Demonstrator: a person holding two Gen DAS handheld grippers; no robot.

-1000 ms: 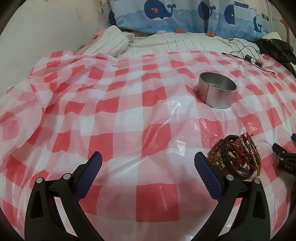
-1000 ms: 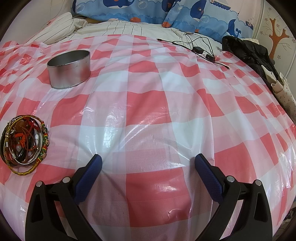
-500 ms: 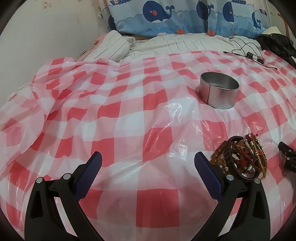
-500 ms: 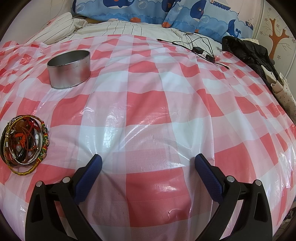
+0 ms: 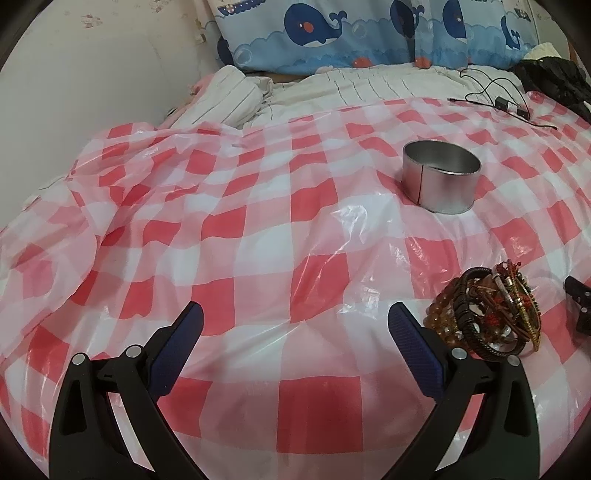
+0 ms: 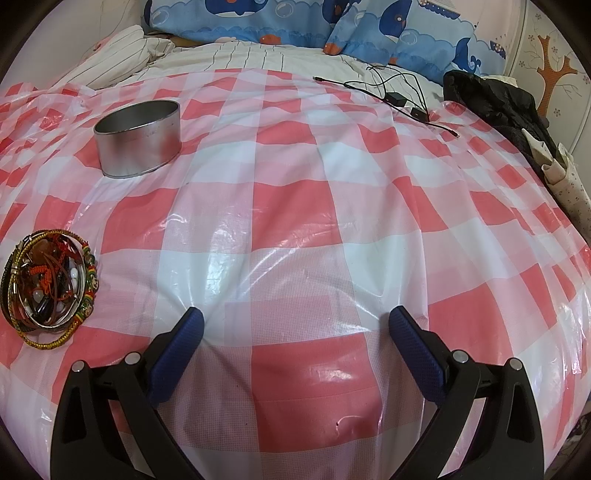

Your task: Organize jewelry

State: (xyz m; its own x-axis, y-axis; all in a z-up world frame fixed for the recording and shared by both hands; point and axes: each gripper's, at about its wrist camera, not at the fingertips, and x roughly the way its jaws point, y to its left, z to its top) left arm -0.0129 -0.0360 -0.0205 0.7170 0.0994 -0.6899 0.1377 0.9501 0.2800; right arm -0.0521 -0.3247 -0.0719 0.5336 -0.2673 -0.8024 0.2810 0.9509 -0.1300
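A pile of bracelets and bangles (image 5: 487, 314) lies on the red-and-white checked plastic sheet (image 5: 258, 229), just right of my left gripper's right finger. It also shows at the left edge of the right wrist view (image 6: 48, 284). An empty round metal tin (image 5: 441, 181) stands upright farther back; it also shows in the right wrist view (image 6: 138, 138). My left gripper (image 5: 295, 328) is open and empty above the sheet. My right gripper (image 6: 295, 328) is open and empty, well right of the pile.
Striped bedding (image 5: 362, 85) and blue whale-print pillows (image 5: 369, 33) lie behind the sheet. A black cable with adapters (image 6: 402, 99) lies at the far right. Black clothing (image 6: 495, 107) and a roll of paper (image 6: 565, 184) sit at the right edge. A wall (image 5: 92, 66) is at left.
My left gripper has tilted up and drawn back a little, so the tin and the pile sit lower in its view. The right gripper has not moved.
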